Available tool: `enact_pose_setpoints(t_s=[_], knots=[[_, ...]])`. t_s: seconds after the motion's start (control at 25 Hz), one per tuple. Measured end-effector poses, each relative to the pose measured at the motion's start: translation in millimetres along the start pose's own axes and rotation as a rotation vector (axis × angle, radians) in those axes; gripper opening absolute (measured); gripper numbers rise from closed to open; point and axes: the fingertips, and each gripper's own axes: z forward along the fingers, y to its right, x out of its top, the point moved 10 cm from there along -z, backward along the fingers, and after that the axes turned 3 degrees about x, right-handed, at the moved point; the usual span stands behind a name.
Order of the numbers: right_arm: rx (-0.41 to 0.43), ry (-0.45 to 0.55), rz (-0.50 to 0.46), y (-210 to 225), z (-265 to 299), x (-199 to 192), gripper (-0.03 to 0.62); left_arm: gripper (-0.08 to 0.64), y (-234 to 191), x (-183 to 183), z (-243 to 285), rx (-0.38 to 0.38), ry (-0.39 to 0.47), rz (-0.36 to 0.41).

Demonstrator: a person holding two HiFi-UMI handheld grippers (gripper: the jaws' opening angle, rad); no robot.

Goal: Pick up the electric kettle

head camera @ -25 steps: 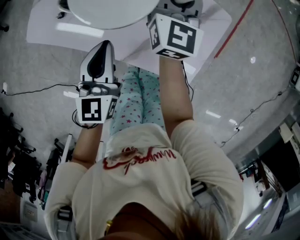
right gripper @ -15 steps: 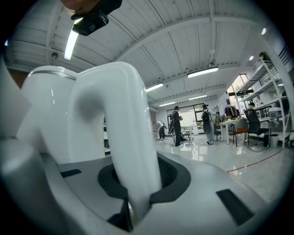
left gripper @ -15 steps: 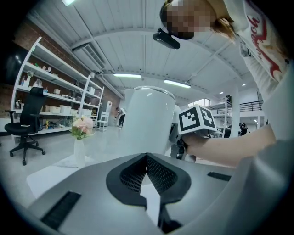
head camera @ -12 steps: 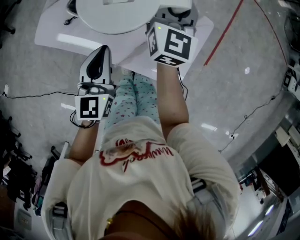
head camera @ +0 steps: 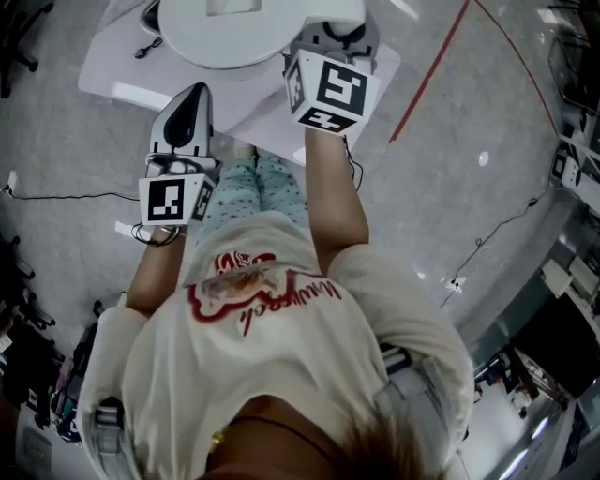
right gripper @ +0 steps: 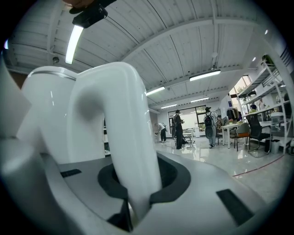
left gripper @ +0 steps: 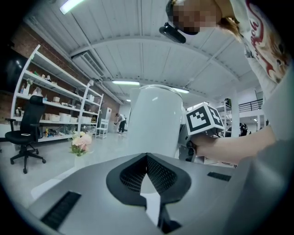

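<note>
The white electric kettle hangs in the air above the white table, seen from on top in the head view. My right gripper is shut on the kettle's arched white handle, which runs down into the jaw notch; the kettle body is just left of it. My left gripper points at the kettle's side from a short way off and holds nothing. Only a narrow pale slit shows in its notch, so how its jaws stand is unclear.
A red line crosses the grey floor to the right of the table, and cables trail on the floor at the left. Shelves, an office chair and a flower bunch stand beyond the kettle. People stand far off.
Both grippers and the kettle have come up together. The table and floor below look smaller and farther away in the head view. The right grip on the handle is unchanged.
</note>
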Motion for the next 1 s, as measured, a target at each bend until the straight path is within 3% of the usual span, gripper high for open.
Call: enact_pose_setpoints(t_s=[0.52, 0.84, 1.0], knots=[[0.023, 0.016, -0.005, 2, -18, 49, 0.060, -0.002, 4, 43, -11, 0.046, 0.065, 0.011], [0.040, 0.061, -0.035, 2, -18, 73, 0.060, -0.002, 8, 47, -22, 0.052, 0.071, 0.007], [0.054, 0.070, -0.039, -8, -20, 76, 0.060, -0.002, -6, 45, -32, 0.092, 0.098, 0.005]])
